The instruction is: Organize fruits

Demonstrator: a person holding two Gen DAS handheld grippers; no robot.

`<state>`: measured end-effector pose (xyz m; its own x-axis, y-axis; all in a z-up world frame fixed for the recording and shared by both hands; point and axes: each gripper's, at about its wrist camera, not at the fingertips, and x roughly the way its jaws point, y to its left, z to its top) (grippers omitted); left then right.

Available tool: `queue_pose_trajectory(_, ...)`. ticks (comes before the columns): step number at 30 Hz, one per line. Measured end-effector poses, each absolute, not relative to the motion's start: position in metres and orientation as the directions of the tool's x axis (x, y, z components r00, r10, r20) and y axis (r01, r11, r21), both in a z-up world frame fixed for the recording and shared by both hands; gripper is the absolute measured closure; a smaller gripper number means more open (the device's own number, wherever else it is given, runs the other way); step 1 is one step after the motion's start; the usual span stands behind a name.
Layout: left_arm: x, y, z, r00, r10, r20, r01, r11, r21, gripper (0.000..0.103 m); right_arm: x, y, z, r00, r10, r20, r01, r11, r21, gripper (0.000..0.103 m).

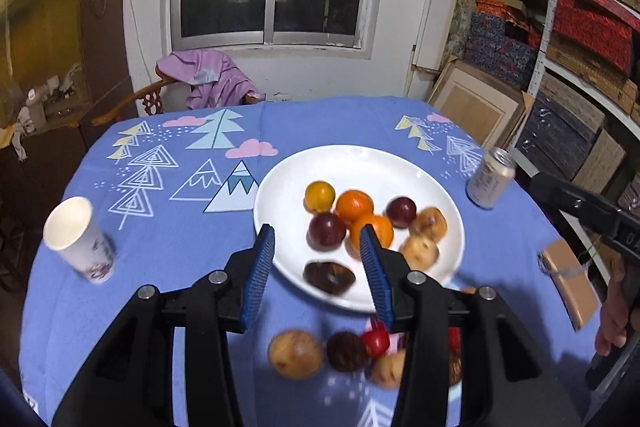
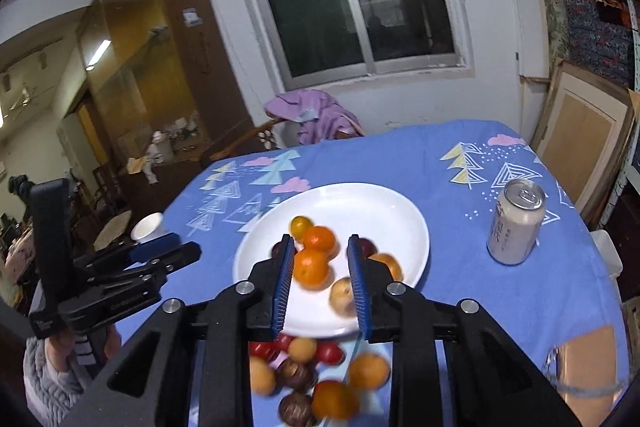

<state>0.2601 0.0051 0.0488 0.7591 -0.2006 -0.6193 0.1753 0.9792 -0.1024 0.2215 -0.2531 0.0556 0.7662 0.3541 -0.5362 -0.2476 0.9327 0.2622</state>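
1. Step in hand, as I judge it: between picks. Both grippers hang above the table with nothing between their fingers, and several fruits already lie on the white plate (image 1: 320, 163) — two oranges (image 1: 354, 205), dark plums, a yellow fruit and some tan ones.
2. The left gripper (image 1: 318, 247) stands with a narrow gap, empty, over the near left part of the plate.
3. The right gripper (image 2: 320, 259) shows a gap of its own, fingers apart and holding nothing — the oranges seen between them lie on the plate below.
4. Loose fruits (image 2: 304, 375) wait on the blue tablecloth (image 1: 160, 267) just near of the plate: tan, red, brown and orange ones, blurred.
5. Next move calls for dropping toward that near pile, opening wide enough for one fruit, and keeping clear of the can (image 2: 516, 223) at far right and the paper cup (image 1: 76, 239) at left.
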Motion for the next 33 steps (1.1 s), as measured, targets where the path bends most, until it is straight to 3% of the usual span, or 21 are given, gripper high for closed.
queue_pose_trajectory(3, 0.264, 0.015, 0.031, 0.723, -0.253, -0.643, 0.187, 0.968, -0.169, 0.059, 0.228, -0.25, 0.028, 0.704, 0.405, -0.583, -0.269, 0.912, 0.308, 0.075)
queue_pose_trajectory(6, 0.251, 0.02, 0.006, 0.727, -0.105, -0.679, 0.163, 0.986, 0.022, 0.058, 0.21, -0.246, 0.006, 0.703, 0.36, -0.613, -0.29, 0.932, 0.216, 0.075)
queue_pose_trajectory(11, 0.251, 0.046, -0.022, 0.675, -0.176, -0.717, 0.157, 0.983, -0.093, 0.056, 0.189, -0.255, -0.019, 0.663, 0.361, -0.656, -0.274, 0.932, 0.236, 0.073)
queue_pose_trajectory(12, 0.25, 0.044, -0.021, 0.677, -0.19, -0.711, 0.175, 0.98, -0.095, 0.053, 0.181, -0.257, -0.02, 0.665, 0.363, -0.653, -0.277, 0.931, 0.236, 0.071)
queue_pose_trajectory(14, 0.247, 0.038, -0.018, 0.691, -0.199, -0.695, 0.195, 0.977, -0.086, 0.028, 0.162, -0.262, -0.018, 0.661, 0.384, -0.645, -0.295, 0.923, 0.248, 0.056)
queue_pose_trajectory(15, 0.244, 0.033, -0.017, 0.696, -0.208, -0.687, 0.211, 0.974, -0.082, 0.025, 0.151, -0.265, -0.018, 0.67, 0.384, -0.635, -0.297, 0.923, 0.244, 0.049)
queue_pose_trajectory(23, 0.242, 0.007, -0.031, 0.661, -0.207, -0.722, 0.269, 0.963, -0.029, 0.024, 0.072, -0.289, -0.034, 0.642, 0.389, -0.661, -0.314, 0.919, 0.237, 0.044)
queue_pose_trajectory(29, 0.256, 0.016, -0.046, 0.651, -0.194, -0.734, 0.228, 0.972, -0.055, 0.023, 0.021, -0.288, -0.055, 0.587, 0.384, -0.713, -0.341, 0.916, 0.212, 0.04)
queue_pose_trajectory(31, 0.26, 0.019, -0.054, 0.645, -0.198, -0.738, 0.218, 0.973, -0.071, 0.019, 0.012, -0.287, -0.059, 0.584, 0.399, -0.707, -0.351, 0.909, 0.223, 0.032)
queue_pose_trajectory(33, 0.262, 0.023, -0.056, 0.638, -0.215, -0.739, 0.198, 0.974, -0.112, 0.017, 0.005, -0.284, -0.06, 0.585, 0.404, -0.703, -0.355, 0.907, 0.227, 0.031)
